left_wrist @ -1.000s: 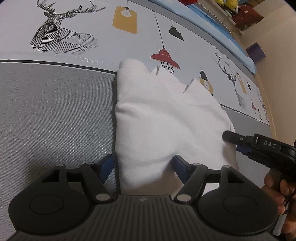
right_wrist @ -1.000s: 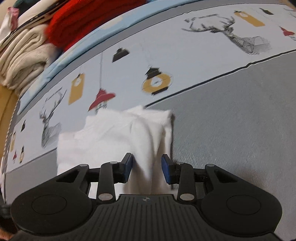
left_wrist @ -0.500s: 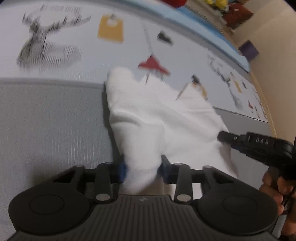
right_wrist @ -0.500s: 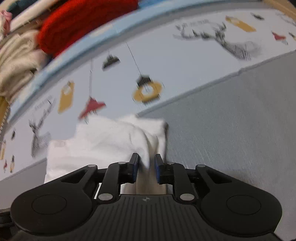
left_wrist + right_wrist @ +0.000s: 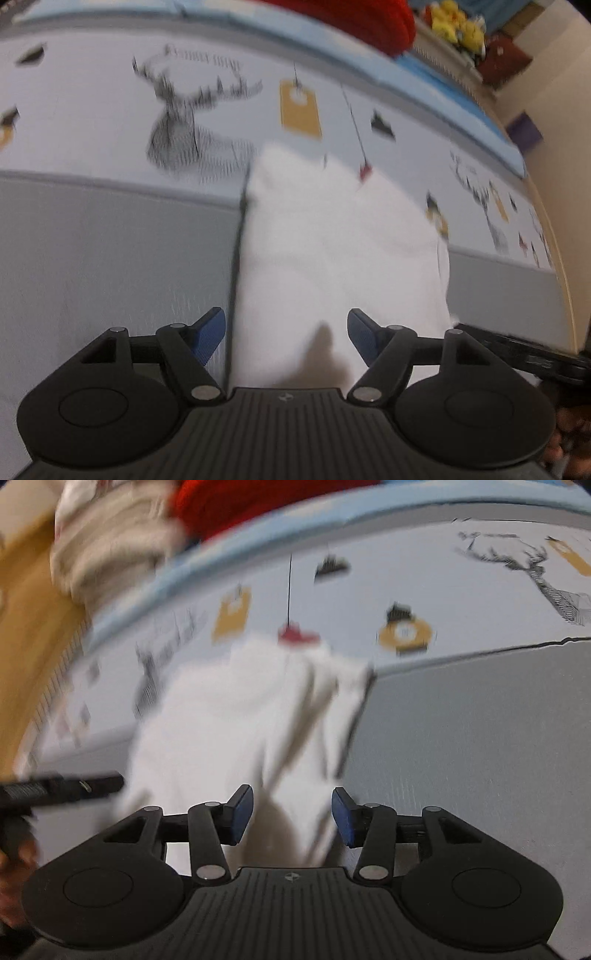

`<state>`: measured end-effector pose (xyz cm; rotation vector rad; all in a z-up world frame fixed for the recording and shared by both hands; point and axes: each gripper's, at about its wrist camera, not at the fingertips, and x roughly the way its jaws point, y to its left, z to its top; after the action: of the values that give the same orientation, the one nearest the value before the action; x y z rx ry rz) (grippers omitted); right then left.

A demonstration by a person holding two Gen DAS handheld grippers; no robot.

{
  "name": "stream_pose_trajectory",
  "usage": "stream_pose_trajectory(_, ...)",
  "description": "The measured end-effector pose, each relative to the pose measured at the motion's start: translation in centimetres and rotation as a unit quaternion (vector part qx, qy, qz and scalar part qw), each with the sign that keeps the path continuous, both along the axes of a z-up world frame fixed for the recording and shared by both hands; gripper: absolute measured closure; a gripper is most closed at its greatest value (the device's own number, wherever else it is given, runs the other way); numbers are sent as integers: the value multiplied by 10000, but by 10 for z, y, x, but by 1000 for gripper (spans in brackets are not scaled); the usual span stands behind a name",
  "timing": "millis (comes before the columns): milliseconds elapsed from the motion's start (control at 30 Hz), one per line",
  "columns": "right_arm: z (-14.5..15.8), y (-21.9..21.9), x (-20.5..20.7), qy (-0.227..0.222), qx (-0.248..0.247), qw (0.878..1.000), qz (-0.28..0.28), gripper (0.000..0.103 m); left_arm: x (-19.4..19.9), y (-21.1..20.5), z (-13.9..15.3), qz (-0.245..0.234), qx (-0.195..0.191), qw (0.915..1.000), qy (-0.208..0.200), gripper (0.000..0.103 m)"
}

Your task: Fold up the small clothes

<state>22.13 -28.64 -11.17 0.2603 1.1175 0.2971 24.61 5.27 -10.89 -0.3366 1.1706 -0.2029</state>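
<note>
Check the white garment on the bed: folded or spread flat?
Folded. The white garment lies as a compact, roughly rectangular bundle on the printed bed sheet, with stacked layers showing along its edge in the right wrist view.

White garment (image 5: 332,258) on grey, deer-and-lamp-printed bedsheet (image 5: 110,258); blue-padded fingers (image 5: 210,332).

Soft, even indoor light; both fisheye views motion-blurred, edges bowed, detail perhaps lost

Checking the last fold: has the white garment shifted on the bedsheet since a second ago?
Yes. The white garment has slid toward the bedsheet's printed band, now covering the red lamp print.
</note>
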Motion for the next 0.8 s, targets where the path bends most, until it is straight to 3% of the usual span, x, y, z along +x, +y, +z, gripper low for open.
stream_pose_trajectory(67,-10,5,0,183,-497,9986,1,54,-3,-7,-10,-138,226,9995,158,26)
stream_pose_trajectory(133,-18,-1,1,394,-650,9968,-242,54,-11,-12,-18,-237,533,9981,194,25)
stream_pose_trajectory(233,-9,-10,-4,216,-708,9960,-510,54,-21,-16,0,-235,908,9953,-247,25)
stream_pose_trajectory(333,23,-12,-20,-666,-882,9926,-495,54,-45,-20,38,-183,1528,9806,-1218,12)
stream_pose_trajectory(433,60,-8,-48,-1694,-1128,9785,-348,54,-69,-19,68,-15,1822,9670,-1783,1)
stream_pose_trajectory(567,95,-11,-87,-2274,-1125,9653,-618,54,-114,-21,100,368,1917,9563,-2175,0)
stream_pose_trajectory(800,117,-6,-164,-2342,-1112,9619,-863,53,-218,-39,134,424,1863,9483,-2534,0)
